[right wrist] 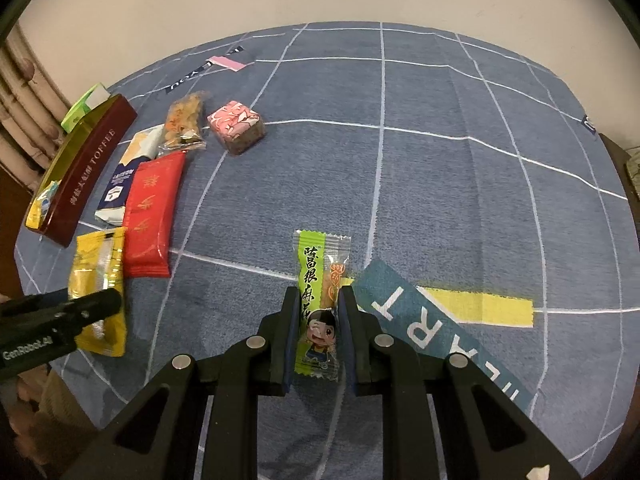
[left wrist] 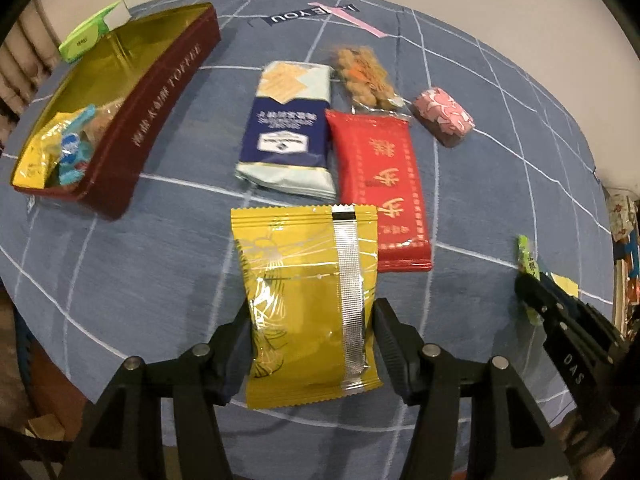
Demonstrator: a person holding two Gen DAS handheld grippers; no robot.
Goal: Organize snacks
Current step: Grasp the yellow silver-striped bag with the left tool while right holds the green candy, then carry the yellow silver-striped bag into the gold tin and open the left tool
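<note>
Left gripper [left wrist: 312,328] points steeply down, its black fingers [left wrist: 394,344] set on either side of a yellow packet [left wrist: 308,300] and apparently pressing its edges, though the contact is hard to read. Right gripper [right wrist: 319,322] also tilts down, its blue-padded fingers [right wrist: 291,332] clamped narrowly on a green wrapped snack [right wrist: 316,304]. From the left wrist view it shows at the right edge.

The right gripper [right wrist: 319,322] clamps a green snack packet [right wrist: 316,300] above the blue cloth [right wrist: 440,200].
</note>
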